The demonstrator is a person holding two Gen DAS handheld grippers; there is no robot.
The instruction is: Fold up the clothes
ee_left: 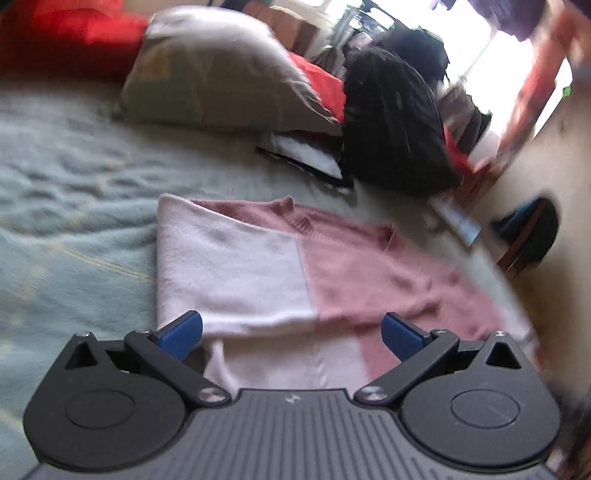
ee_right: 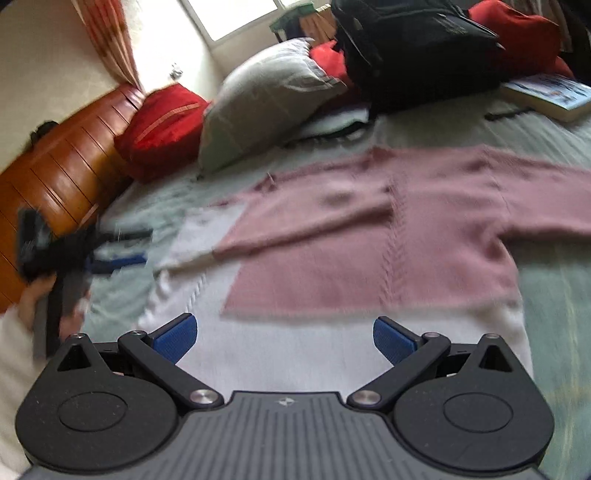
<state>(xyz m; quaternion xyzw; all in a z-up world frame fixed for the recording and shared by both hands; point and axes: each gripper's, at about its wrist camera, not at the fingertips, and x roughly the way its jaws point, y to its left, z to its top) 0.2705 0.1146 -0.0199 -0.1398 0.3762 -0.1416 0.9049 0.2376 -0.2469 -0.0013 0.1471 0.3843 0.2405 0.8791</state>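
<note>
A pink and white knit sweater (ee_left: 332, 266) lies flat on the pale green bedspread (ee_left: 66, 221), its left side folded over the body. My left gripper (ee_left: 291, 334) is open and empty, just above the sweater's near white part. In the right wrist view the sweater (ee_right: 369, 240) spreads across the bed with one sleeve stretched to the right. My right gripper (ee_right: 285, 336) is open and empty over the white hem. The left gripper (ee_right: 74, 254) shows blurred at the left edge of that view, held in a hand.
A grey pillow (ee_left: 218, 70), red cushions (ee_left: 62, 33) and a black bag (ee_left: 395, 122) lie at the head of the bed. A book (ee_right: 550, 96) lies at the right. A wooden headboard (ee_right: 55, 166) stands at the left.
</note>
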